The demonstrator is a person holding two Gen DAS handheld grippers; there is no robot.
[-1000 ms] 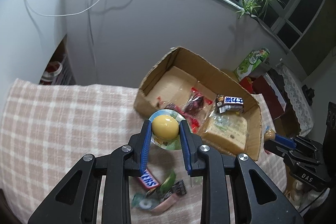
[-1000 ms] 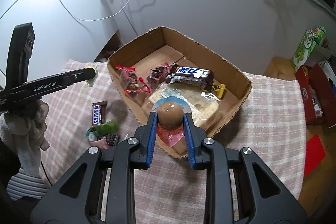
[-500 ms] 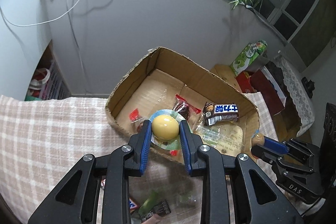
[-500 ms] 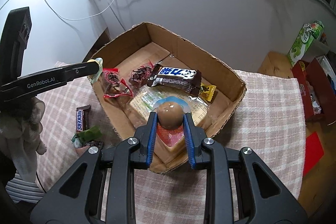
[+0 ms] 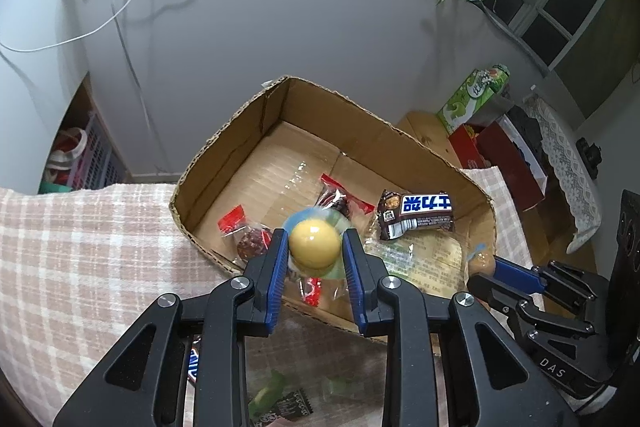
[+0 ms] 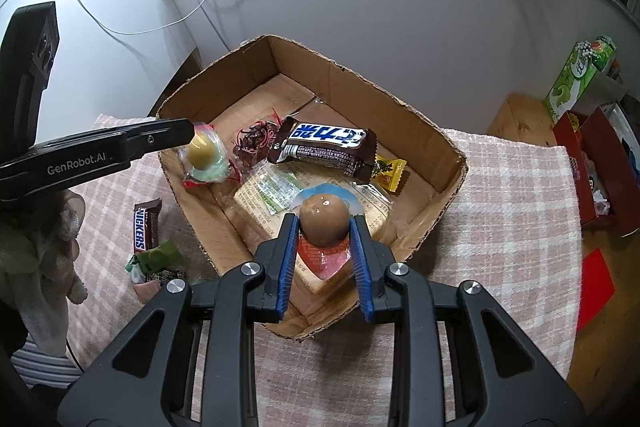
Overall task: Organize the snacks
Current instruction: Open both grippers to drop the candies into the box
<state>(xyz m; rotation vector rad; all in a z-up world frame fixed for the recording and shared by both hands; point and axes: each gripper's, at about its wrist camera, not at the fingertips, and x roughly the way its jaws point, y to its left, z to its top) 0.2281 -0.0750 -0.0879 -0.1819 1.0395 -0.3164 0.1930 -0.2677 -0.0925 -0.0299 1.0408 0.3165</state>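
Checked cloth covers the bench (image 6: 512, 211). Item: yellow jelly cup (image 5: 315, 243), clamped in left tool (image 5: 314, 254), over the cardboard box (image 6: 412, 115) at its left wall. Item: brown jelly cup (image 6: 323, 219), clamped in right tool (image 6: 324, 227), above the near corner. Release low, inside the walls; far half lies free. Chocolate bar (image 6: 145, 227) waits outside, left.

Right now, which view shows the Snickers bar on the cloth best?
The right wrist view: the Snickers bar lies fully visible, label readable, left of the cardboard box. The left wrist view shows only a sliver behind the left claw.
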